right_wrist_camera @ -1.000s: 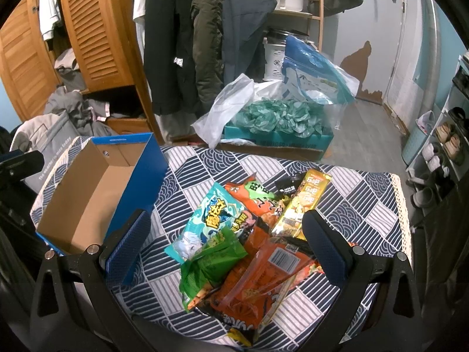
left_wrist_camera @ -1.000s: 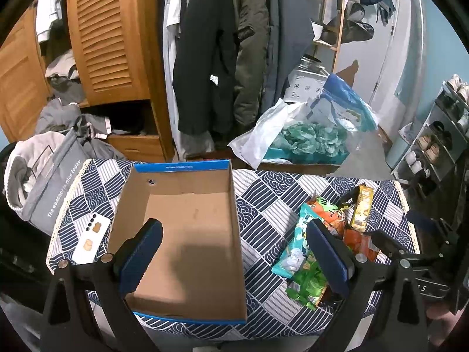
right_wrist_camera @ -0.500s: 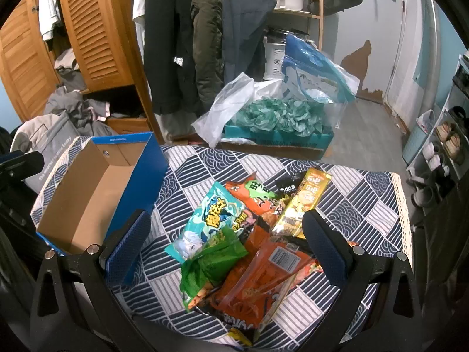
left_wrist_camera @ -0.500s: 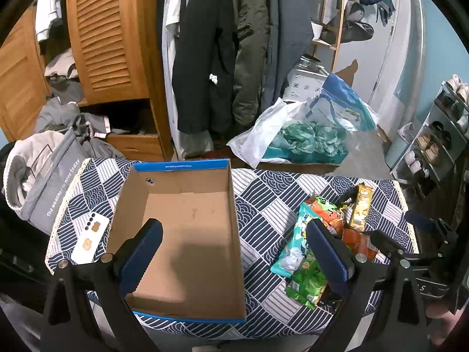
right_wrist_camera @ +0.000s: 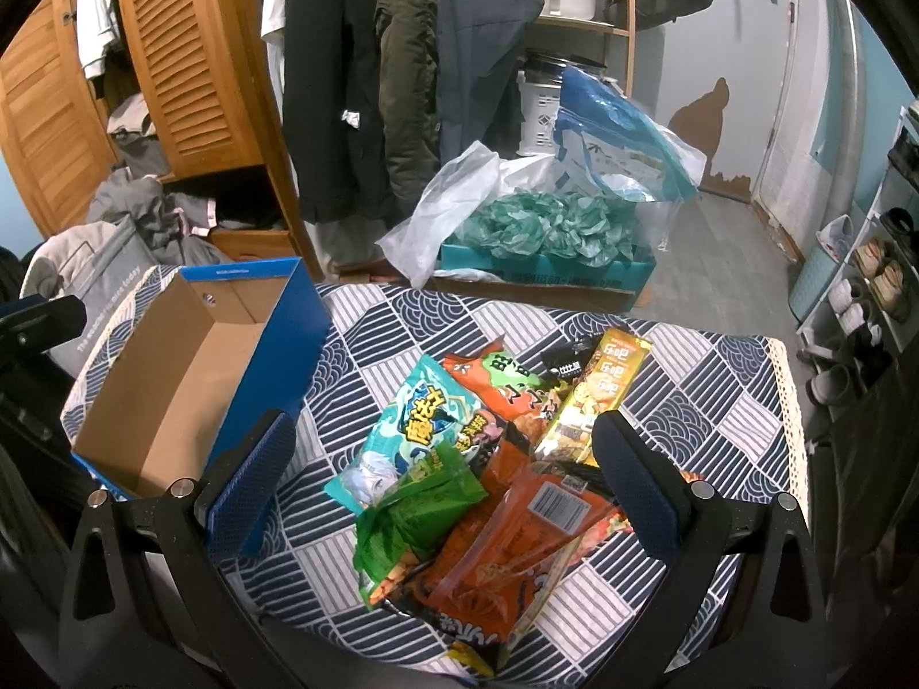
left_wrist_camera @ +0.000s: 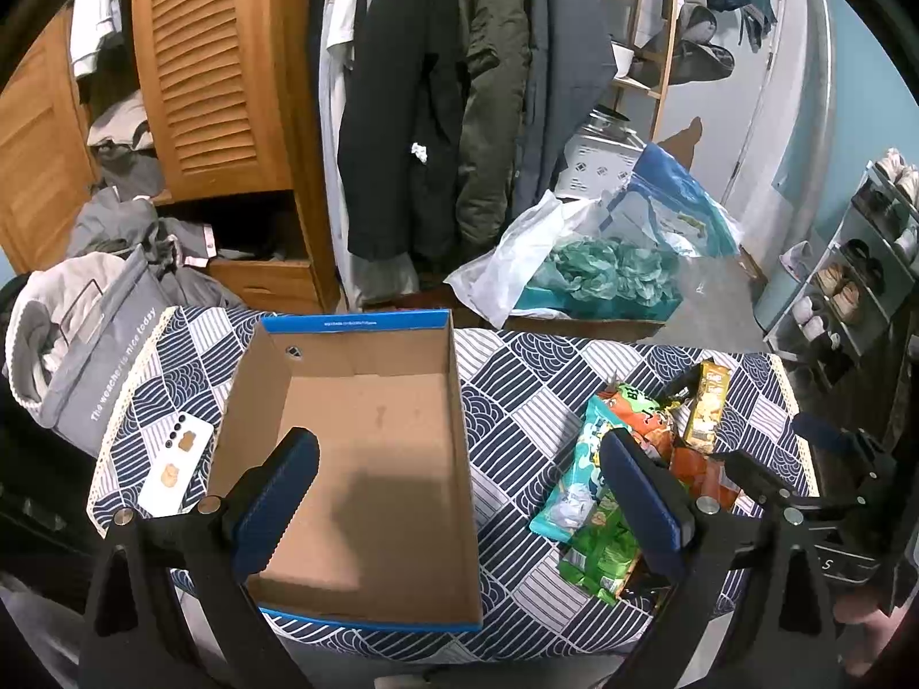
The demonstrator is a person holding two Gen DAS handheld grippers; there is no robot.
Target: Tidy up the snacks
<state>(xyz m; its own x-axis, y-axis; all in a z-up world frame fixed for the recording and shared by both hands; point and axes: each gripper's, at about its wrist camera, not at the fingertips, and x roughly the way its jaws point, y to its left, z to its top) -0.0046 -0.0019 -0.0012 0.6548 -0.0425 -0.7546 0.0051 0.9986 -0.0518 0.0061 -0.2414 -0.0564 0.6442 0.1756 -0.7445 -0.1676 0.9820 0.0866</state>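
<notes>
An empty cardboard box with blue rim (left_wrist_camera: 367, 459) sits on the left of the patterned tablecloth (left_wrist_camera: 517, 390); it also shows in the right wrist view (right_wrist_camera: 189, 379). A pile of snack packets lies to its right: a teal bag (right_wrist_camera: 425, 430), a green bag (right_wrist_camera: 419, 511), an orange bag (right_wrist_camera: 517, 551), a red-orange bag (right_wrist_camera: 505, 384) and a yellow bar packet (right_wrist_camera: 597, 396). My left gripper (left_wrist_camera: 459, 494) is open above the box's near end. My right gripper (right_wrist_camera: 442, 482) is open above the pile, touching nothing.
A white phone (left_wrist_camera: 175, 462) lies on the table left of the box. A grey bag (left_wrist_camera: 92, 333) sits beyond the table's left edge. Behind the table are a carton with plastic bags (right_wrist_camera: 545, 241), hanging coats and a wooden wardrobe (left_wrist_camera: 212, 69). A shoe rack (left_wrist_camera: 861, 264) stands at right.
</notes>
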